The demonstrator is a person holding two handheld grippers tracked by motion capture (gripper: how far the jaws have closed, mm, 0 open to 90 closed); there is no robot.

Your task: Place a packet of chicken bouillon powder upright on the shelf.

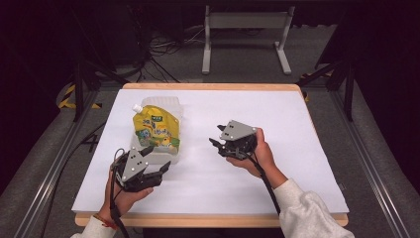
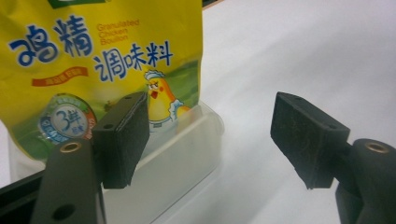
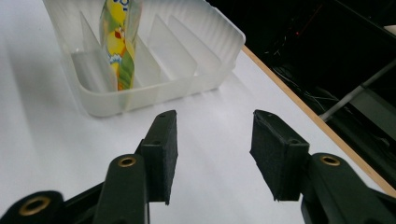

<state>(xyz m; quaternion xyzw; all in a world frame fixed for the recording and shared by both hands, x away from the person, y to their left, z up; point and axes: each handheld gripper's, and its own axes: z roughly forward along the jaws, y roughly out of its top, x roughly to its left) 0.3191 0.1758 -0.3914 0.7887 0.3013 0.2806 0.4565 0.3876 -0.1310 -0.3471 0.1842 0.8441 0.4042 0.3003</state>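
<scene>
With the pouch (image 1: 156,128) set upright in the bin (image 1: 174,106), both tongs (image 1: 157,159) (image 1: 216,139) were held apart, best withdrawn without brushing it.

Yellow pouch (image 1: 156,128), blue lettering; translucent white bin (image 3: 196,70); black tongs (image 2: 210,140).

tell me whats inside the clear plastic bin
A yellow chicken bouillon pouch stands in the translucent bin, slotted between its dividers. The other slots in the right gripper view look empty. The pouch covers the bin floor beneath it, so that part is hidden.
</scene>
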